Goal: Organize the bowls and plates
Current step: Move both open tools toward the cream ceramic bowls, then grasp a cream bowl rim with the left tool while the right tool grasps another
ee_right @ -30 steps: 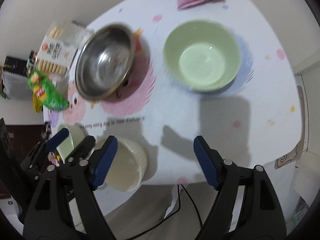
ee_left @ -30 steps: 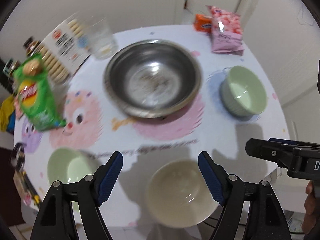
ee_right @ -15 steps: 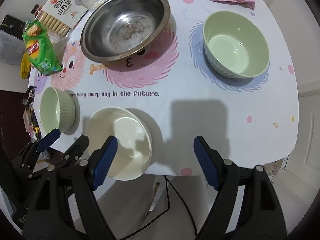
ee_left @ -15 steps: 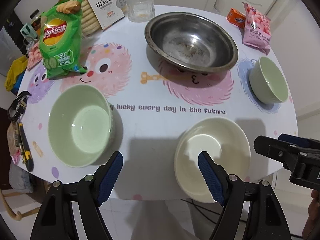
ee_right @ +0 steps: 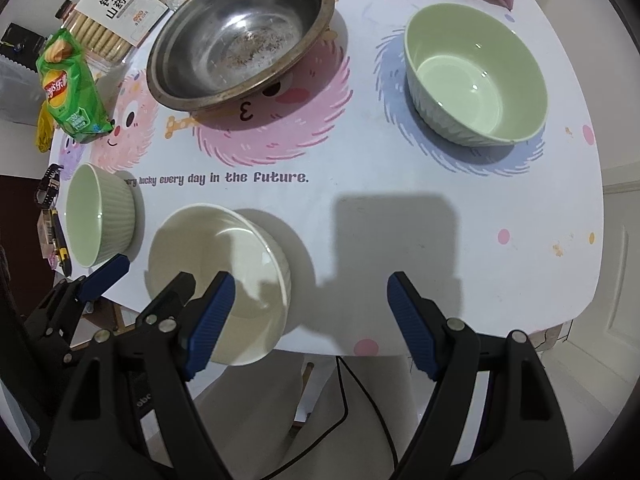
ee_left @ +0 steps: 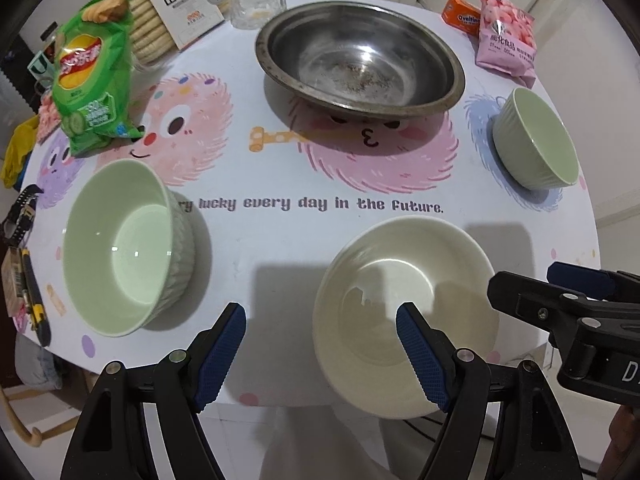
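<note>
A cream bowl (ee_left: 404, 308) stands at the table's near edge; it also shows in the right wrist view (ee_right: 216, 276). A green bowl (ee_left: 124, 248) stands at the near left, also seen in the right wrist view (ee_right: 98, 216). A second green bowl (ee_left: 536, 140) stands at the right, large in the right wrist view (ee_right: 476, 76). A big steel bowl (ee_left: 360, 60) sits at the back, also in the right wrist view (ee_right: 240, 36). My left gripper (ee_left: 320, 348) is open and empty above the near edge, its right finger over the cream bowl. My right gripper (ee_right: 310, 316) is open and empty, right of the cream bowl.
A green chip bag (ee_left: 94, 76), a biscuit box (ee_left: 176, 0) and a glass (ee_left: 258, 0) stand at the back left. A pink snack bag (ee_left: 506, 40) and an orange box (ee_left: 460, 16) lie at the back right. The round table (ee_left: 280, 240) drops off just under both grippers.
Both views have drawn slightly closer to the table and lower. The bowls have not moved. Both grippers stay open.
</note>
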The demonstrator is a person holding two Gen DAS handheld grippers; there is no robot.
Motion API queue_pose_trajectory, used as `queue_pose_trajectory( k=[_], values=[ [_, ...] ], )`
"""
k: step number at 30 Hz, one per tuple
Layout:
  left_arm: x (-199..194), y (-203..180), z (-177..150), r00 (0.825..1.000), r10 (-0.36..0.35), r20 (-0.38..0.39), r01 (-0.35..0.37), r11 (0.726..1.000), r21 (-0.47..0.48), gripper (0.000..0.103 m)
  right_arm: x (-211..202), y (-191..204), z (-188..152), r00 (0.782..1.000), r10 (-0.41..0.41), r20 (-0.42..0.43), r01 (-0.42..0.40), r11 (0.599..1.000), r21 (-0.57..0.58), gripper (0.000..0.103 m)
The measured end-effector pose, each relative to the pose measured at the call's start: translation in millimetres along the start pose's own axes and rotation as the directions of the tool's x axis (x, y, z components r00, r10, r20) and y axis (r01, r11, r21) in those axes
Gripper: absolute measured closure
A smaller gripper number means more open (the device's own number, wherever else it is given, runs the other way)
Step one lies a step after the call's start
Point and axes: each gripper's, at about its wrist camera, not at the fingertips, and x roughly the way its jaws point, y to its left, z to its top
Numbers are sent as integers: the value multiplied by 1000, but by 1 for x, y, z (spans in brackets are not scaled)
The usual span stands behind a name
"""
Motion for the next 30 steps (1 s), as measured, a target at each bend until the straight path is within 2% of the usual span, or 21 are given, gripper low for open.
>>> queue_pose_trajectory(
  k=[9,12,15,16,17,21,22,23,24,26,30],
  values=[
    [18,-3,4,1000,5,-25,-4,999,38,24,19,2,4,999,7,-45,-7,1000,-12,24],
    [25,-4,2,999,-4,-54,6,999,49,28,27,-1,6,998,5,-70,-5,1000,8,25],
    [34,-5,-1,996,-11,-83,16,998,63,44,36,-2,8,994,30,-101,-27,999,26,36],
    [36,-6,-2,996,-9,-89,15,998,66,55,39,-3,8,993,40,-111,-37,999,31,45],
    [40,-6,-2,995,-4,-100,12,997,71,61,42,-3,9,991,50,-124,-46,998,36,57],
    [40,-9,-1,996,-21,-84,28,996,84,70,54,0,9,982,85,-170,-79,996,39,79],
    [40,-10,0,996,-21,-82,28,996,90,76,54,5,9,981,88,-171,-85,996,21,87],
    [40,-12,0,997,-10,-80,18,995,96,76,53,9,9,982,87,-169,-88,996,5,96],
    [40,-13,2,997,-4,-77,12,995,99,77,52,15,9,983,67,-169,-71,997,-22,96],
    [40,-9,2,997,12,-74,-6,996,88,89,52,23,8,986,25,-164,-38,996,-76,96],
    [41,-9,3,997,-7,-73,13,997,74,91,49,24,8,987,33,-158,-47,995,-91,96]
  ],
)
